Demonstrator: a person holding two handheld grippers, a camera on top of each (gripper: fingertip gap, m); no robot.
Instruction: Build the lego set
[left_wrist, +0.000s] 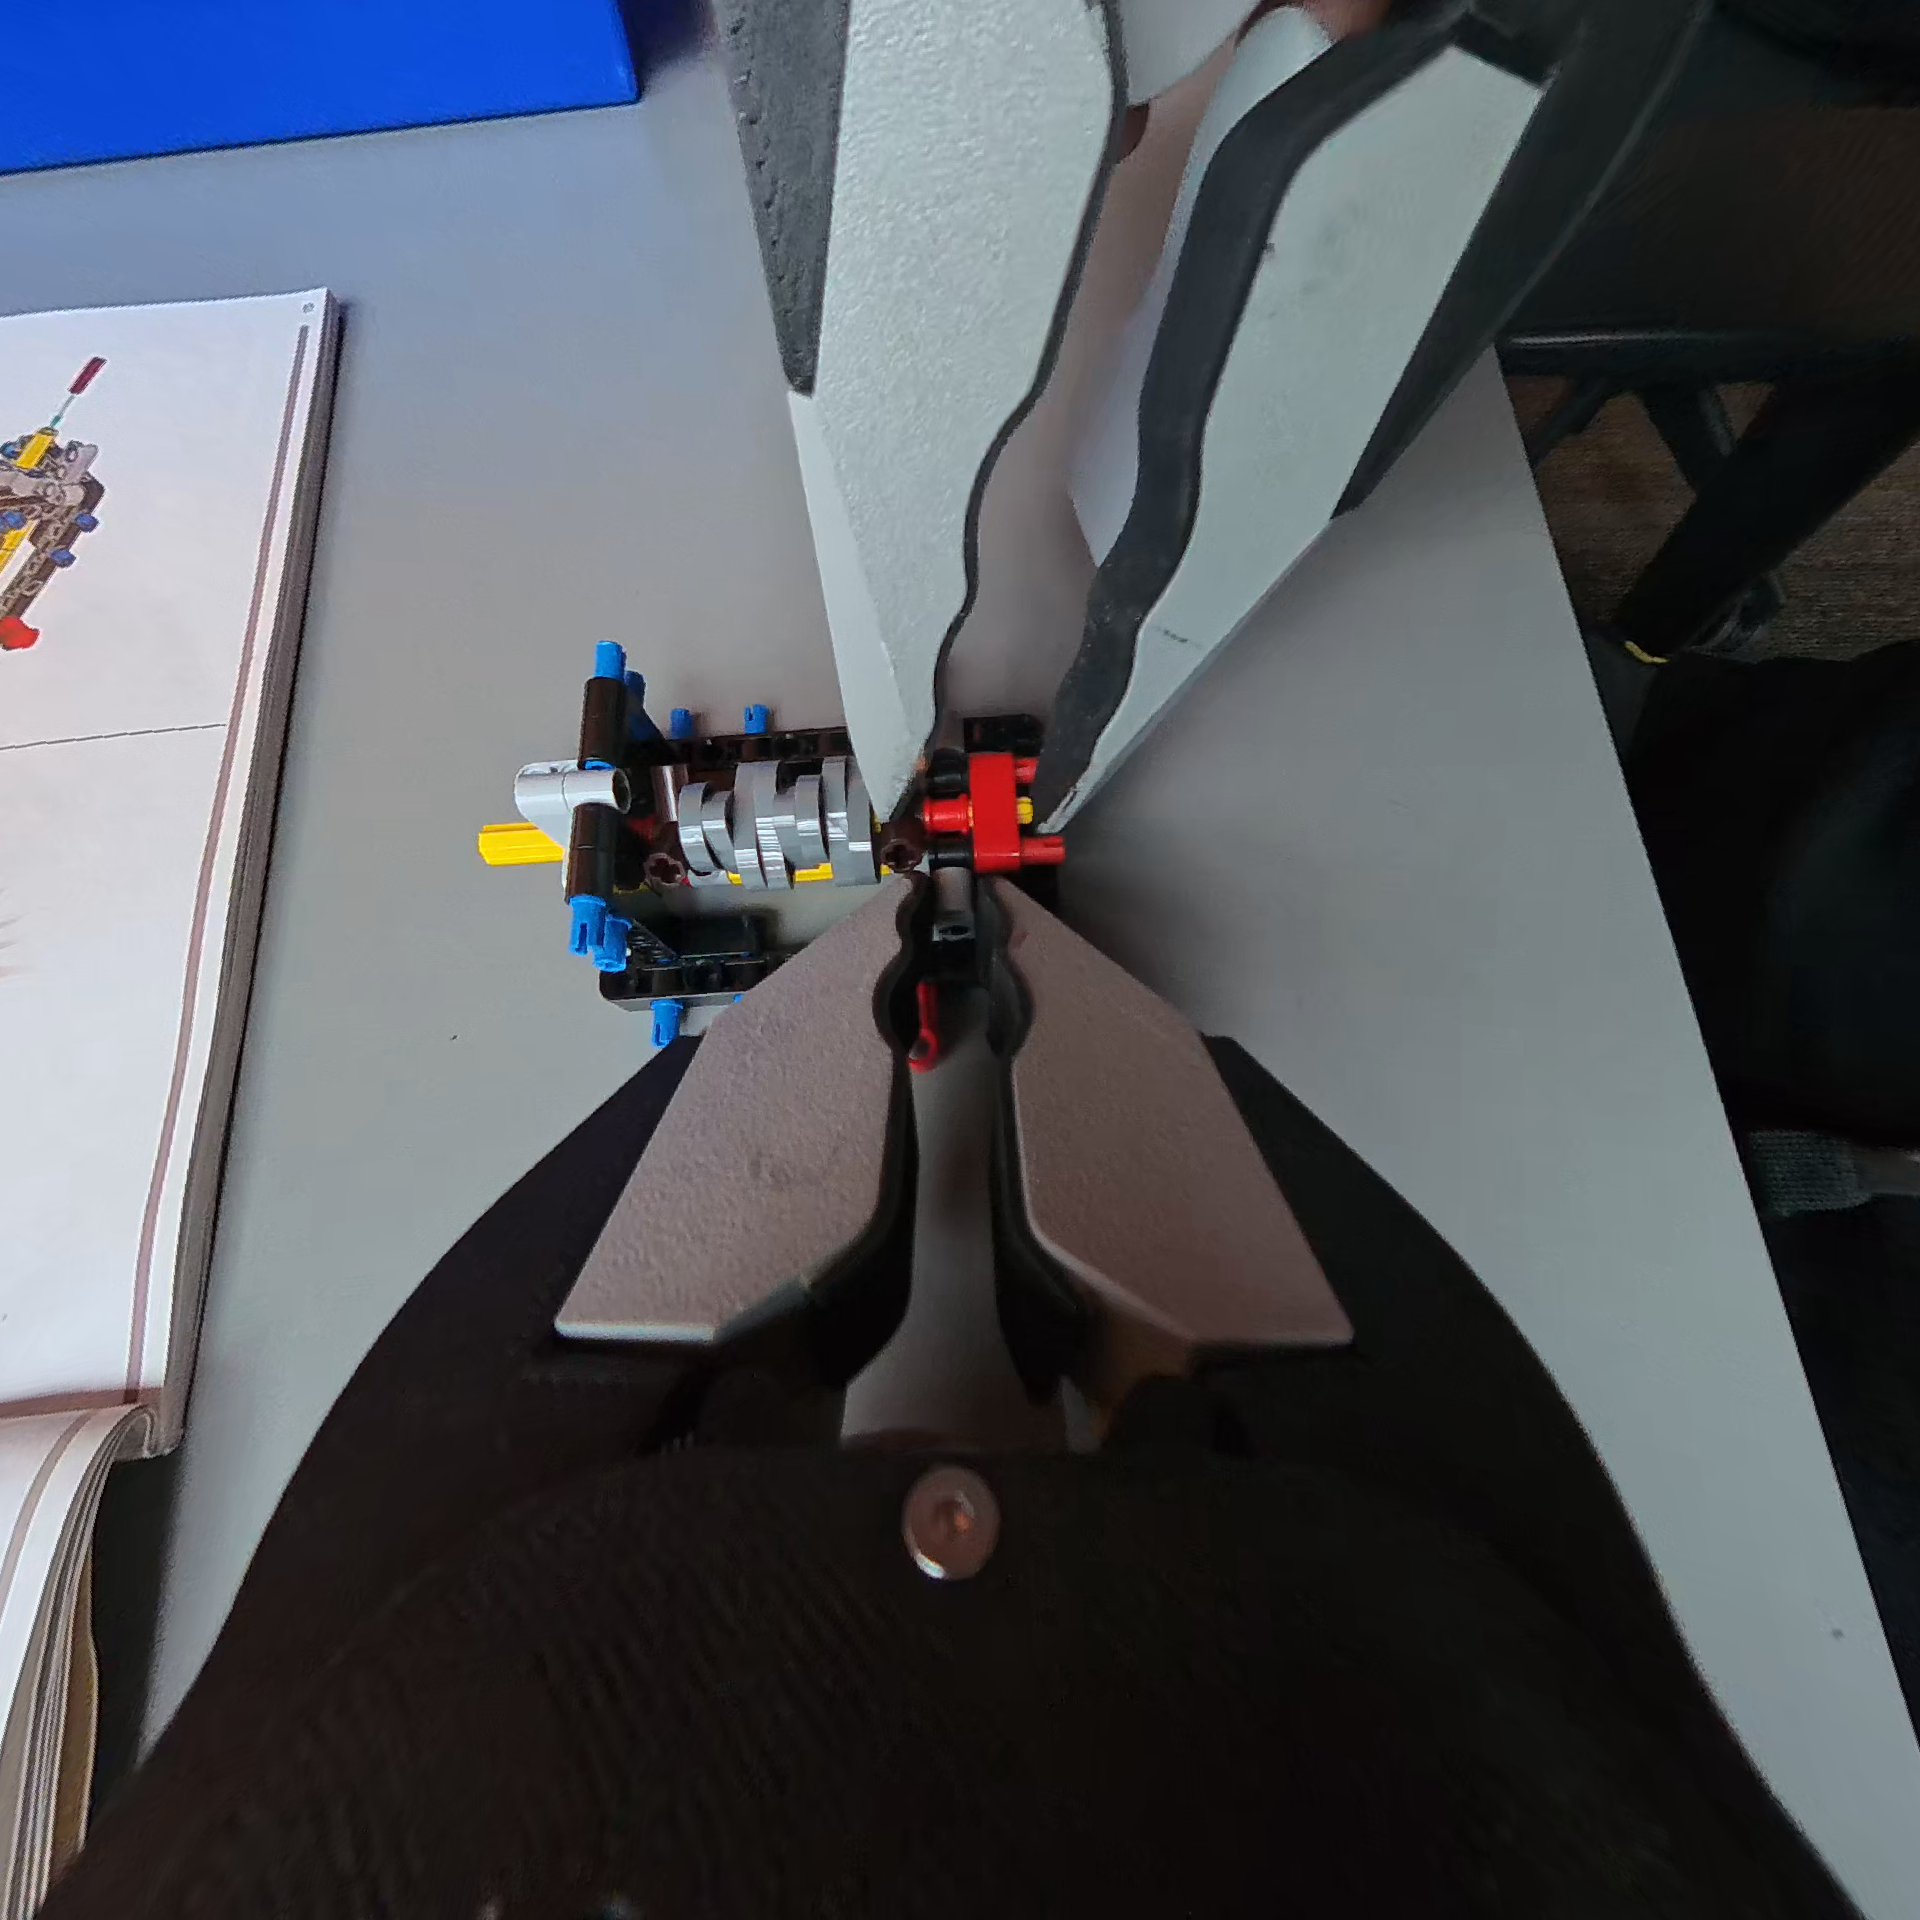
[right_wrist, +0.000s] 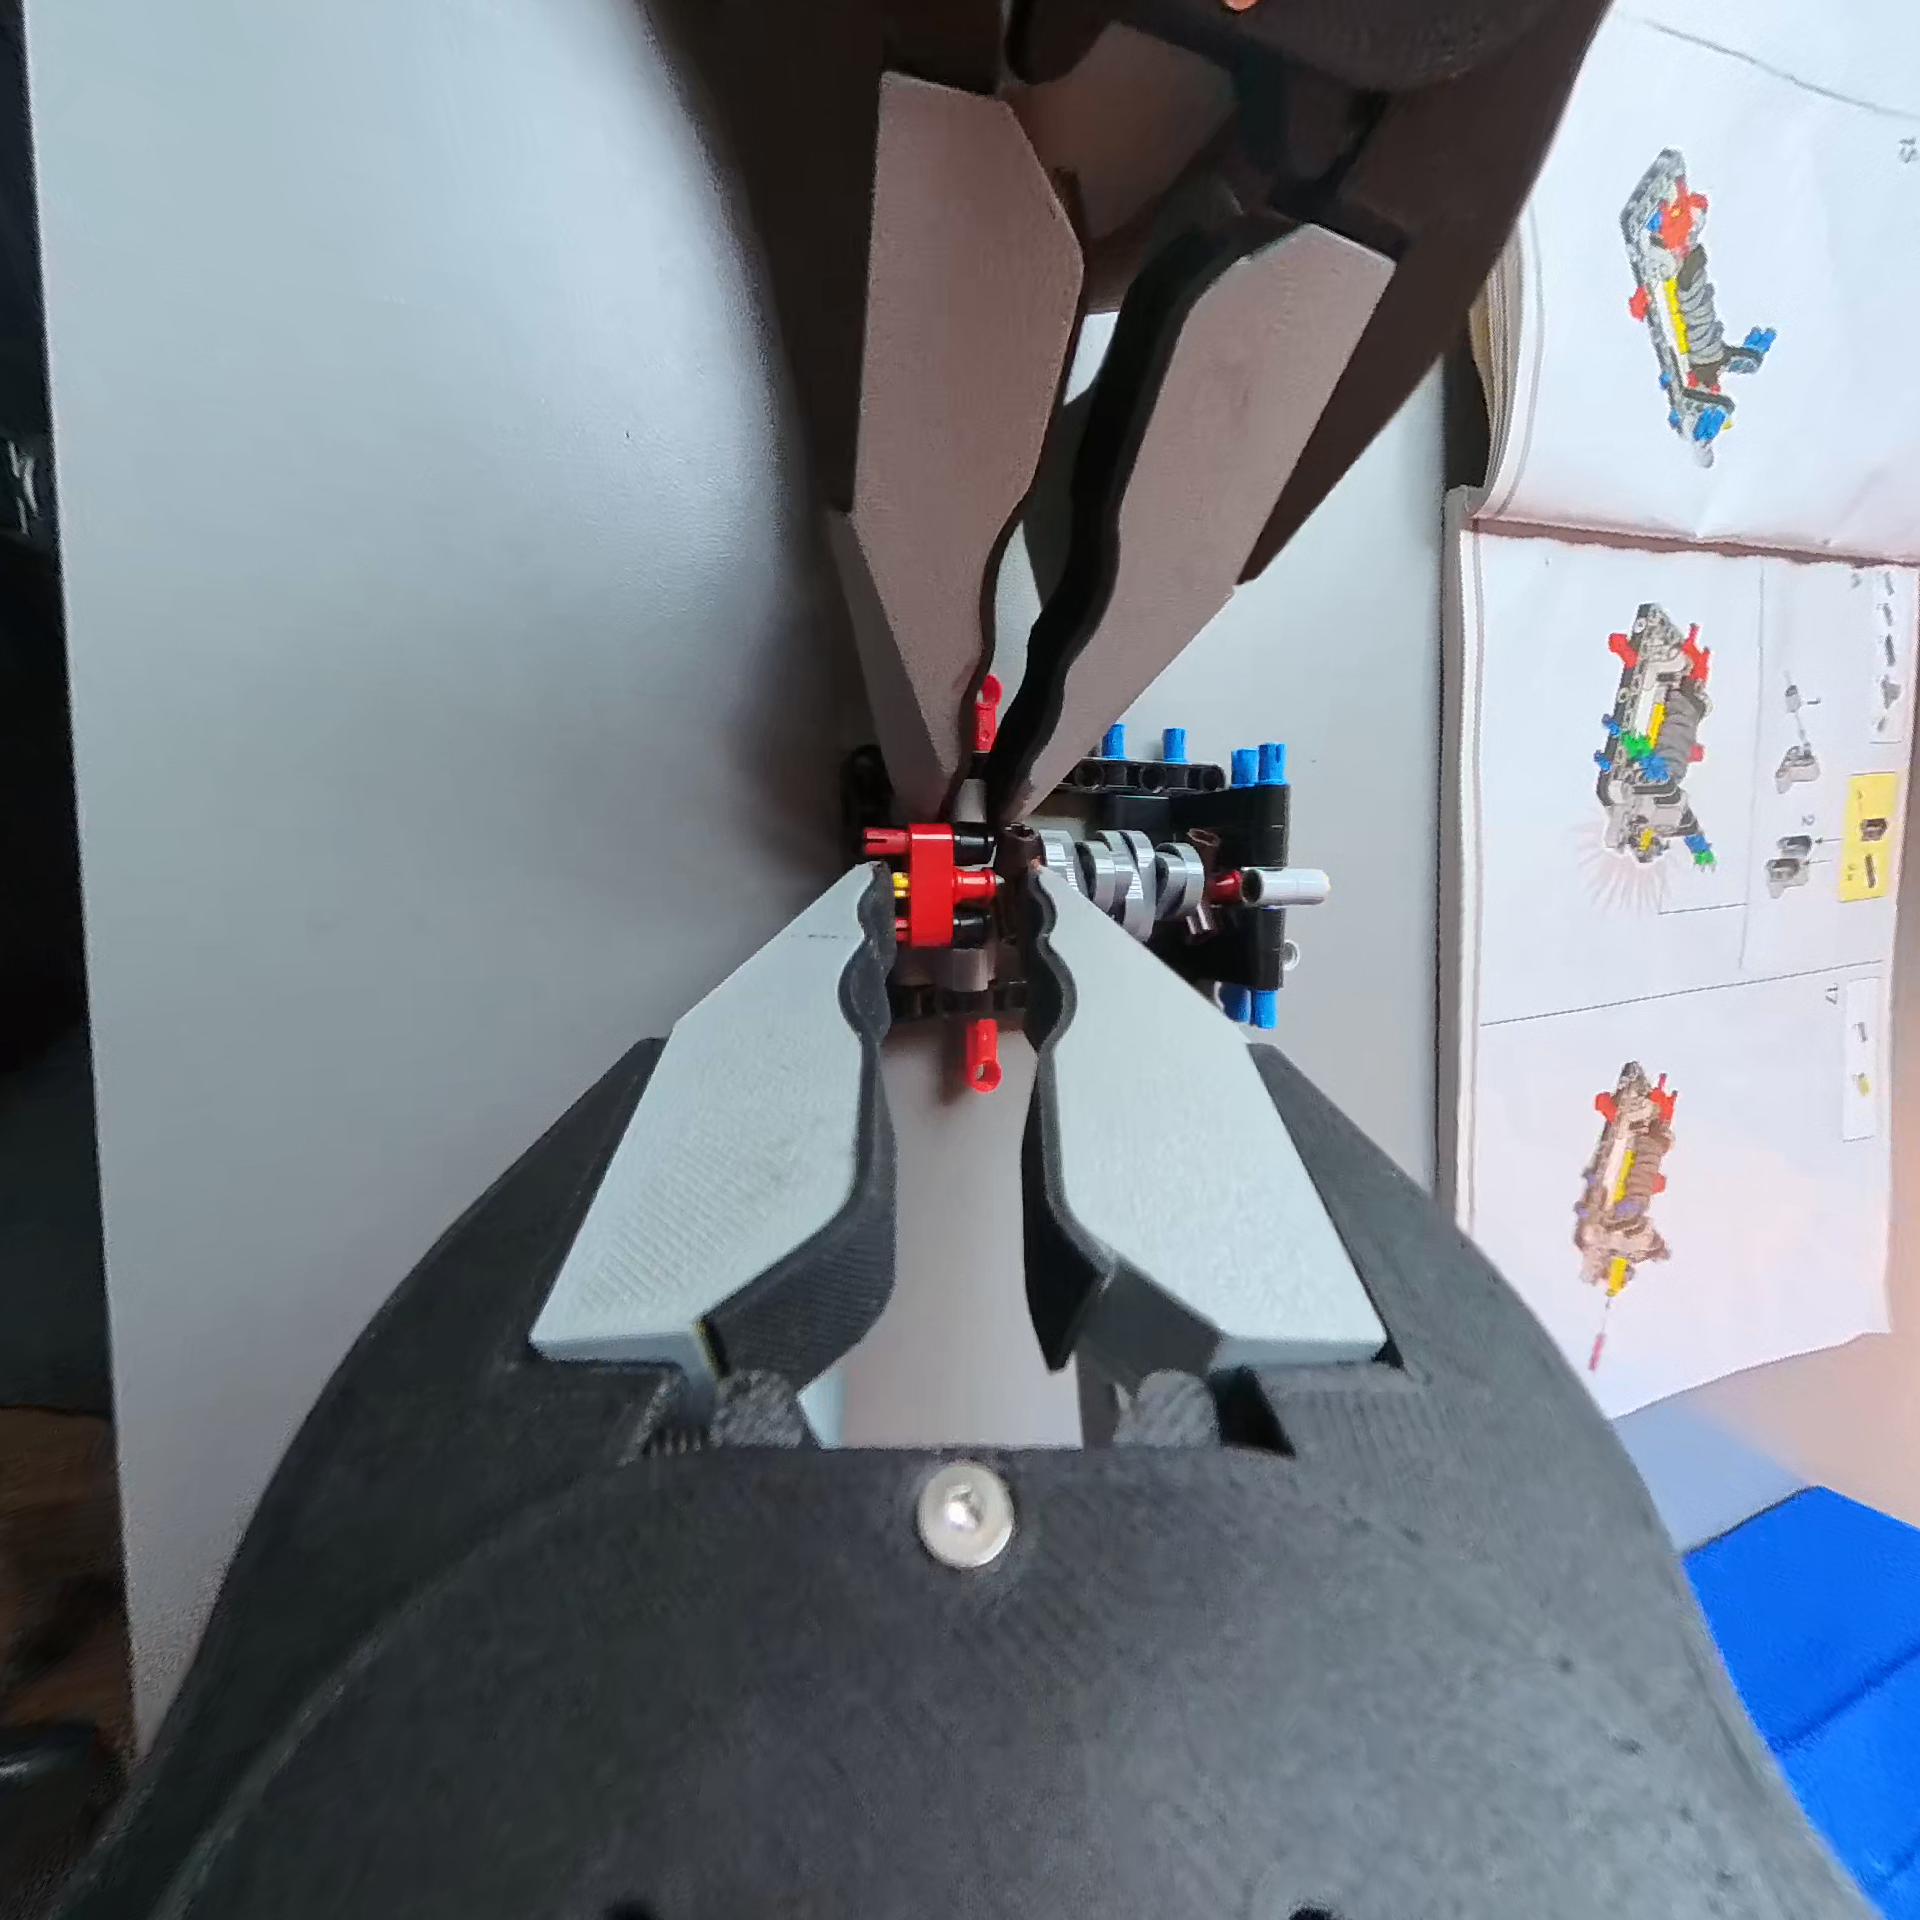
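Claws meet from opposite sides over one end of the lego assembly (left_wrist: 727, 831) on the worktop (left_wrist: 499, 499). Nearest us in the left wrist view, our left claw (left_wrist: 951, 914) pinches a black stub at that end; just beyond, our right claw (right_wrist: 956, 883) is partly closed around the red connector (right_wrist: 930, 868). The assembly's long axis runs crosswise to both, towards the instruction booklet (right_wrist: 1662, 935) farther off.

Lego model (left_wrist: 748, 831) on table (left_wrist: 499, 540), beside booklet (left_wrist: 135, 831)
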